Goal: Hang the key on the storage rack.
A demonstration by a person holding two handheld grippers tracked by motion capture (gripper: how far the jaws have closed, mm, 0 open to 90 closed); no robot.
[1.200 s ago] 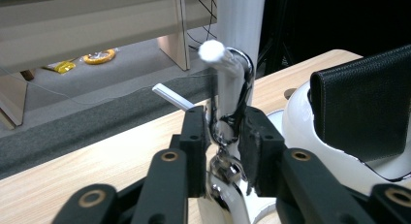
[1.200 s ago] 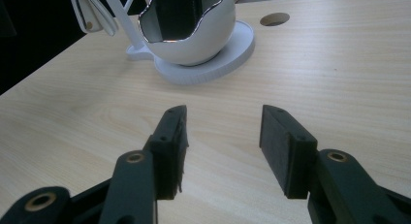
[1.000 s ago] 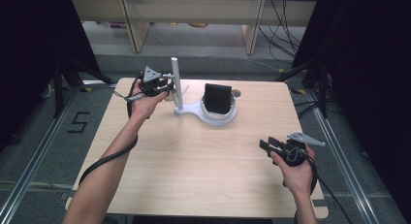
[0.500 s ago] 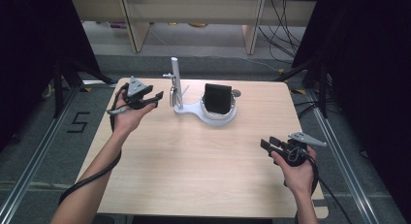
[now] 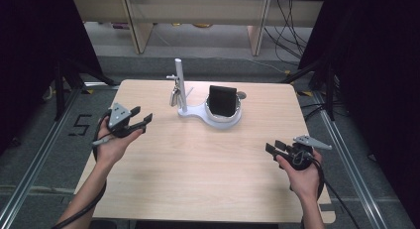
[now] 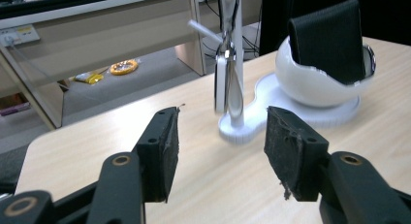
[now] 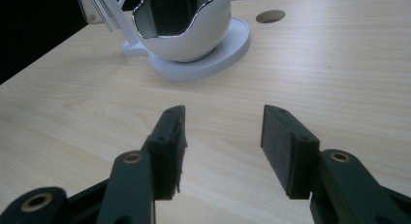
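A white stand point(image 5: 198, 113) sits at the back middle of the table, with an upright post point(image 5: 178, 78) and a round white cup point(image 5: 224, 120). A black wallet point(image 5: 222, 100) stands upright in the cup. A small silvery-white item point(image 5: 175, 96) hangs from the post's hook, also seen in the left gripper view point(image 6: 224, 83). My left gripper point(image 5: 142, 116) hovers at the table's left edge, well left of the stand; its jaws have just been opening and nothing is between them point(image 6: 220, 136). My right gripper point(image 5: 273, 145) rests open and empty at the front right point(image 7: 223, 132).
The wooden table point(image 5: 198, 164) has a small round hole point(image 5: 241, 95) behind the cup. Wooden shelf legs and cables stand on the floor beyond the far edge. Metal rails run along both sides of the table.
My left hand has drawn away from the post, leftward and toward the near side, and its jaws have spread wider. The right hand has stayed put.
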